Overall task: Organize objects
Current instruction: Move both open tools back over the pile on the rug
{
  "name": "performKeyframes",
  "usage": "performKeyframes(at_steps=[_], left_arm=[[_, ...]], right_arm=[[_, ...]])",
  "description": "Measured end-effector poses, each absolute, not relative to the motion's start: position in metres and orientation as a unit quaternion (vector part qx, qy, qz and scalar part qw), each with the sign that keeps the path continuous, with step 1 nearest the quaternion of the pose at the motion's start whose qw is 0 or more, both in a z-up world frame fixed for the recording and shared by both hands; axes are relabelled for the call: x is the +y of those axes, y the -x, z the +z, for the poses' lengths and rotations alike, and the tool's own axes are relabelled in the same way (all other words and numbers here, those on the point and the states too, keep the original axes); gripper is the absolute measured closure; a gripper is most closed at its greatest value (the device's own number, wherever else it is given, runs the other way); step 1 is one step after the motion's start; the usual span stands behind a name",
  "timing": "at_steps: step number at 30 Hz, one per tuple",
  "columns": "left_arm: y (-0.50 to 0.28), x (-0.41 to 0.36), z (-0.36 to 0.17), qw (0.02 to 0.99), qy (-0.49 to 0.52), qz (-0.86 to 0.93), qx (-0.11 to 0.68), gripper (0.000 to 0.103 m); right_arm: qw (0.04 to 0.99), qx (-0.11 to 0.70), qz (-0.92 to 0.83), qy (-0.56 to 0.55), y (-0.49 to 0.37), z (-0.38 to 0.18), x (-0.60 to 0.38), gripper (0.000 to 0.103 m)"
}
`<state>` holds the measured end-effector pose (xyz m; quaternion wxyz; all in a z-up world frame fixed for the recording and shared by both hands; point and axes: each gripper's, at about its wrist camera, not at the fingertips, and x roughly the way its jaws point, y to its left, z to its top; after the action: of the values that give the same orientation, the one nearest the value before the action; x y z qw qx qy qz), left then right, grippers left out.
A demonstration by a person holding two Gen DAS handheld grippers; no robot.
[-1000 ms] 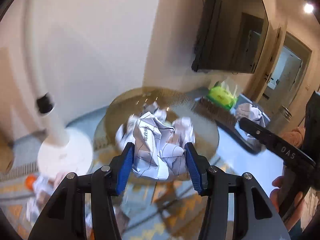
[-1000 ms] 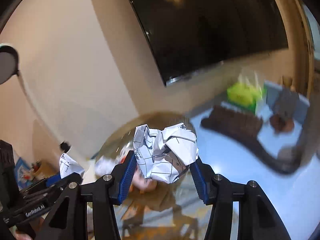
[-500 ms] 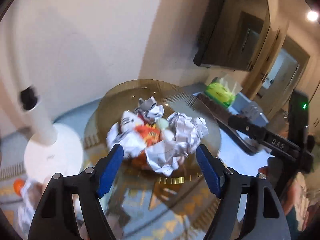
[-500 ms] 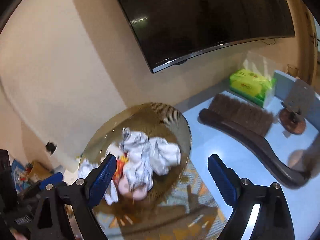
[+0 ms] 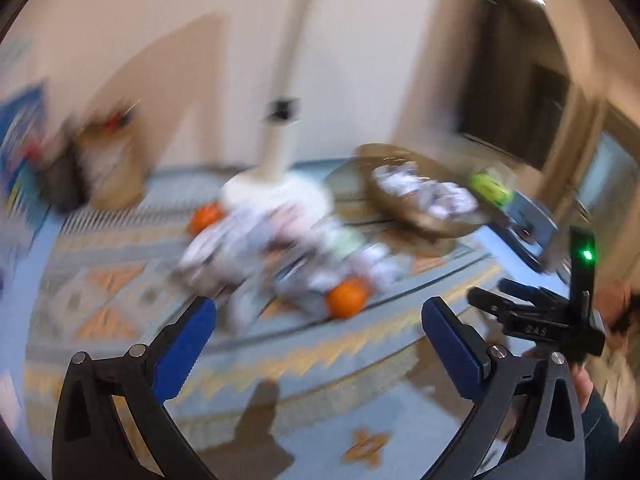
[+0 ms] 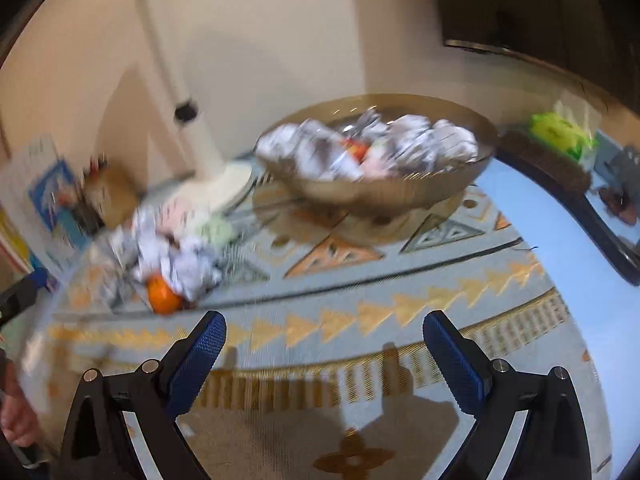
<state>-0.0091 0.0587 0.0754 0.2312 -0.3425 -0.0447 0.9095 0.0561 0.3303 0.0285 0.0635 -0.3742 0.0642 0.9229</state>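
We hold two black tongs w/ blue pads over a round bench covered by a pale blue cloth w/ orange and gold triangle pattern (image 6: 360, 320). Left tongs (image 5: 316, 340) gape wide, nothing between the pads; right tongs (image 6: 324, 354) likewise wide and empty. Both views are motion-blurred, so small detail is unsure. The task's things sit in two groups: a wide, shallow amber glass bowl (image 6: 380, 194) at the far side, already heaped w/ crumpled white paper balls (image 6: 404, 144), and a loose pile of more crumpled paper (image 6: 172, 256) lying on the cloth to the left of the bowl, near a white lamp base (image 6: 224, 184). A small orange round fruit (image 6: 162, 300) touches the pile's near edge; in the left view a second orange one (image 5: 206, 216) shows behind it. Our guess: next step is fetching from the pile. Risks: paper balls are light and springy, so a shallow pinch may squirt one off the bench; nudging the fruit could roll it away; the heaped bowl may spill if more is dropped on top.
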Motion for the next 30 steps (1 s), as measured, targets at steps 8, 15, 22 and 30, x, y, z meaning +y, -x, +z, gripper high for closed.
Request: performKeyframes(at_steps=[8,15,22,30], left_arm=[[0.03,-0.008,0.024,0.127,0.358,0.913,-0.144,0.001],[0.04,-0.019,0.013,0.155,0.393,0.888,-0.184,0.001],[0.039,-0.009,0.015,0.162,0.395,0.889,-0.165,0.001],[0.039,-0.013,0.013,0.159,0.396,0.888,-0.173,0.001]], right_arm=[[0.078,0.034,0.919,0.385,-0.047,0.025,0.324,0.001],[0.076,0.04,0.918,0.387,-0.045,0.027,0.326,0.001],[0.079,0.044,0.914,0.395,-0.043,0.025,0.327,0.001],[0.081,0.051,0.912,0.399,-0.043,0.024,0.328,0.001]])
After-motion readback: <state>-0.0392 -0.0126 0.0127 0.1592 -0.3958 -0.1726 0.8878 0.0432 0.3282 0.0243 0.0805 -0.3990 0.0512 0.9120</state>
